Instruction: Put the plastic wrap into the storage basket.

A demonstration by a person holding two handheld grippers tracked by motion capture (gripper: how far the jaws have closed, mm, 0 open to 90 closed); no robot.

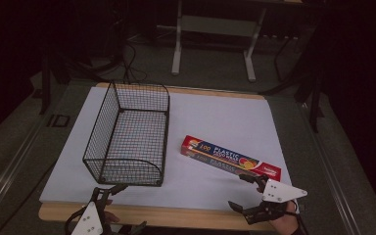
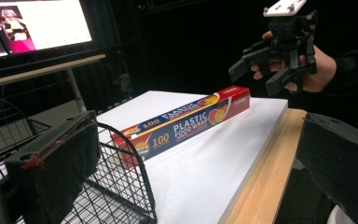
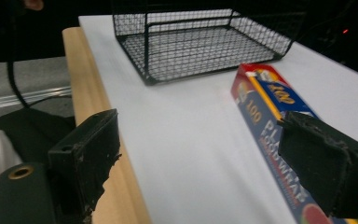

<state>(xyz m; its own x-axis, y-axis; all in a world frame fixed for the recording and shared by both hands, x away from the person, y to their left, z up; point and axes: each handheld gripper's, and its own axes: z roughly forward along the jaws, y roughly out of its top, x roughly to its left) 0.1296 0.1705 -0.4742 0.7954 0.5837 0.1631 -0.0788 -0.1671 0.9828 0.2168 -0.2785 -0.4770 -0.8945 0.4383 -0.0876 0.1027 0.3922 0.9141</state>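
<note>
High view: long red-and-blue food wrap box (image 1: 230, 157) lying flat.

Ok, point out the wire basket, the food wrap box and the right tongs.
wire basket (image 1: 129, 137): high view, on its mesh floor.
food wrap box (image 1: 230, 157): high view, on its printed top face.
right tongs (image 1: 247, 192): high view, midway between the open tips.

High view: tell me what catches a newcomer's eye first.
The bright red-and-blue plastic food wrap box lies flat on the white board, right of centre. Left of it stands an empty black wire basket. At the near edge, the right gripper hovers open just by the box's end, the left gripper open near the basket.
</note>
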